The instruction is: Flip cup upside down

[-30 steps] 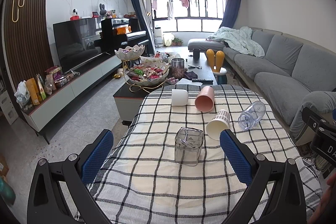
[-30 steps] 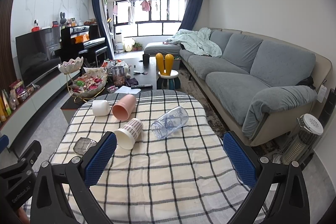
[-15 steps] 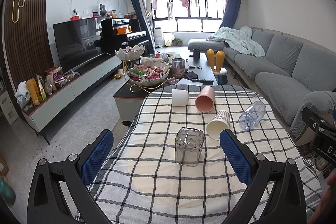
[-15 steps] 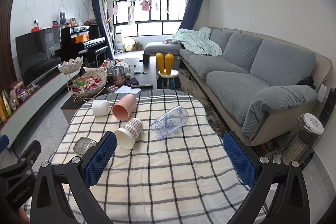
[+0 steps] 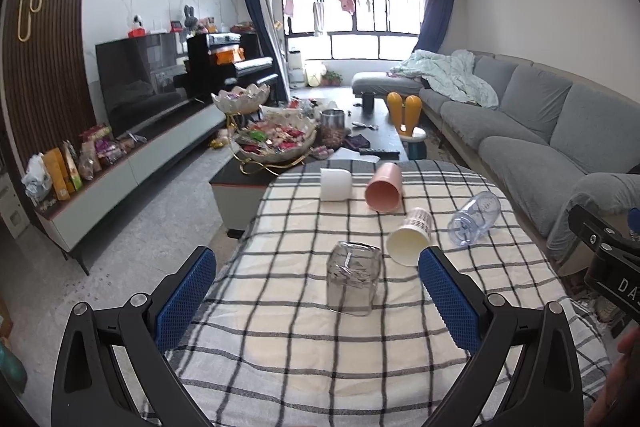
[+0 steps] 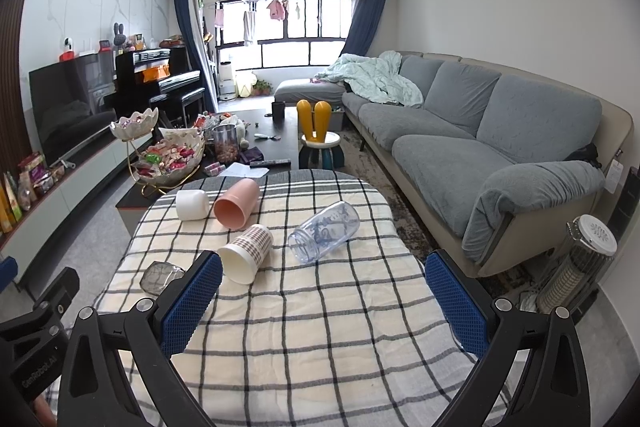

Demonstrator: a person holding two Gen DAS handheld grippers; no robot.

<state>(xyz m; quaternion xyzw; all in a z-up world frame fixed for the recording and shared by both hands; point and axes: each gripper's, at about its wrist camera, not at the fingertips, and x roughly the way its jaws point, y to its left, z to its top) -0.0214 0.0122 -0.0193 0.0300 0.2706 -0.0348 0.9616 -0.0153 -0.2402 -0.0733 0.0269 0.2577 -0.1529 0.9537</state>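
Several cups are on the checked tablecloth (image 5: 304, 359). A clear square glass (image 5: 353, 278) stands base up, just ahead of my open, empty left gripper (image 5: 318, 301); it also shows in the right wrist view (image 6: 160, 277). A white paper cup with a checked band (image 5: 410, 237) (image 6: 246, 253), a pink cup (image 5: 384, 187) (image 6: 236, 203), a white cup (image 5: 336, 183) (image 6: 192, 204) and a clear plastic bottle-cup (image 5: 474, 217) (image 6: 324, 231) lie on their sides. My right gripper (image 6: 324, 305) is open and empty, held back from the cups.
A dark coffee table (image 6: 256, 131) with snack bowls (image 5: 276, 143) stands beyond the table. A grey sofa (image 6: 480, 147) runs along the right, a TV unit (image 5: 132, 163) along the left. A heater (image 6: 576, 267) stands at the right.
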